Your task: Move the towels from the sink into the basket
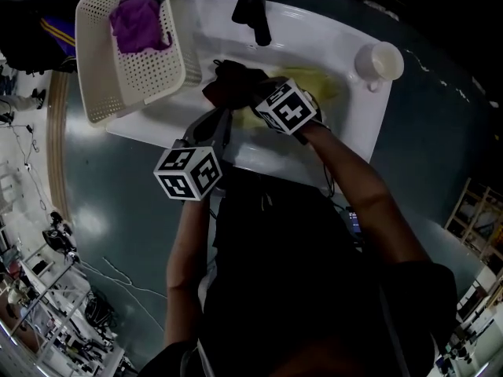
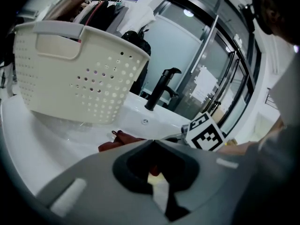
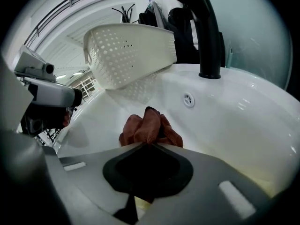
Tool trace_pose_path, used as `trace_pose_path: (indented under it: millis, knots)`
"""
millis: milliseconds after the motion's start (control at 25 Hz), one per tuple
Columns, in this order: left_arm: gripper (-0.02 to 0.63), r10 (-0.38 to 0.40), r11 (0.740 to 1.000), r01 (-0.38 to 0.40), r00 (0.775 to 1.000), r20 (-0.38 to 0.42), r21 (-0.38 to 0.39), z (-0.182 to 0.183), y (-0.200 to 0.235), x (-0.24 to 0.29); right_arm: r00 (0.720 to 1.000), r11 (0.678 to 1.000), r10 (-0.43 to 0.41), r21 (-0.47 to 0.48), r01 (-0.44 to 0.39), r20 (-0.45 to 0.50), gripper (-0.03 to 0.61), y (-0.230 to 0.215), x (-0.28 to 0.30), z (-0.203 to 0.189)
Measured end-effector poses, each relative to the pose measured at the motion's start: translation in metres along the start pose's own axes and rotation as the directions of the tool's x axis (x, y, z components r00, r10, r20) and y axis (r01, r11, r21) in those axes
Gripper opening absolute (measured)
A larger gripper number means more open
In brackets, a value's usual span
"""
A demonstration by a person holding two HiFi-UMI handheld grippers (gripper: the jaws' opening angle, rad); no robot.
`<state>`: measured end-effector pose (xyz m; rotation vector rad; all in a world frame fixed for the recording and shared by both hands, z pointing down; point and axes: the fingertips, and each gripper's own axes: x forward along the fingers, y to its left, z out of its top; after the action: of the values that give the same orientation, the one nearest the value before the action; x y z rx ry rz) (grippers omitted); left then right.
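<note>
A brown towel (image 1: 228, 85) lies bunched in the white sink (image 1: 346, 124), beside a yellow towel (image 1: 314, 81). My right gripper (image 1: 240, 93) is down in the basin and shut on the brown towel (image 3: 147, 128), whose folds stick out past the jaw tips (image 3: 147, 144). My left gripper (image 1: 216, 124) hovers over the sink's near edge, just left of the right one. Its jaws meet at the tips (image 2: 152, 142), with the brown towel (image 2: 117, 140) lying beyond them. The cream basket (image 1: 98, 61) stands on the counter at the upper left and holds a purple towel (image 1: 140, 23).
A black faucet (image 1: 253, 10) rises at the back of the sink, between the basket and a white cup (image 1: 380, 61) on the right rim. The basket's perforated wall (image 3: 126, 55) overhangs the basin's left side. Dark floor surrounds the counter.
</note>
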<state>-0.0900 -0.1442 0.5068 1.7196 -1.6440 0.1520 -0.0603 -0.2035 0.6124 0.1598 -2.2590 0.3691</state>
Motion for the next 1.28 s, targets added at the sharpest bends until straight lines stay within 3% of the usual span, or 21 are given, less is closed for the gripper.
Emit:
trace_pose_path:
  millis: [560,1280]
  knots:
    - [0.008,-0.117,0.990,0.116,0.993,0.003,0.079,0.023,-0.004,-0.023,0.988,0.989,-0.064,0.139,0.045,0.137,0.026,0.017,-0.054,0.030]
    - [0.008,-0.205,0.970,0.197,0.978,0.039,0.140,0.039,-0.021,-0.051,0.943,0.977,-0.189,0.151,0.151,0.276,0.026,0.040,-0.128,0.066]
